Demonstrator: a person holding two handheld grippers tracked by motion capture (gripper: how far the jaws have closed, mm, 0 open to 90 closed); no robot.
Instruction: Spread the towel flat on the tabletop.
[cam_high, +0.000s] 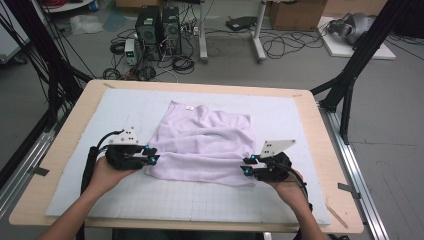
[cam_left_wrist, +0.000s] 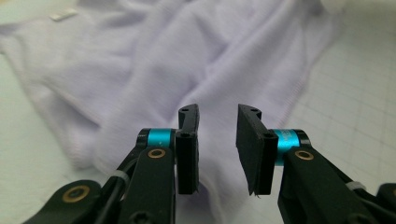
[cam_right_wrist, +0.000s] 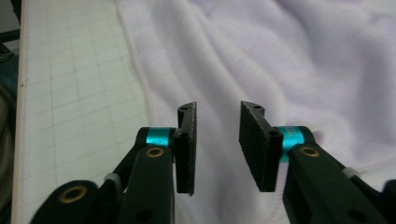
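A pale lilac cloth lies rumpled and partly folded on a white gridded mat. A small white label sits at its far edge. My left gripper hovers at the cloth's near left corner, my right gripper at its near right corner. In the left gripper view, the left gripper has its jaws apart with nothing between the pads, and the cloth spreads beyond and beneath them. In the right gripper view, the right gripper also stands open over the hemmed edge of the cloth.
The mat covers a wooden table with bare margins all round. Beyond the table's far edge the floor holds computer towers, tangled cables, and a cardboard box. Black frame legs stand at both sides.
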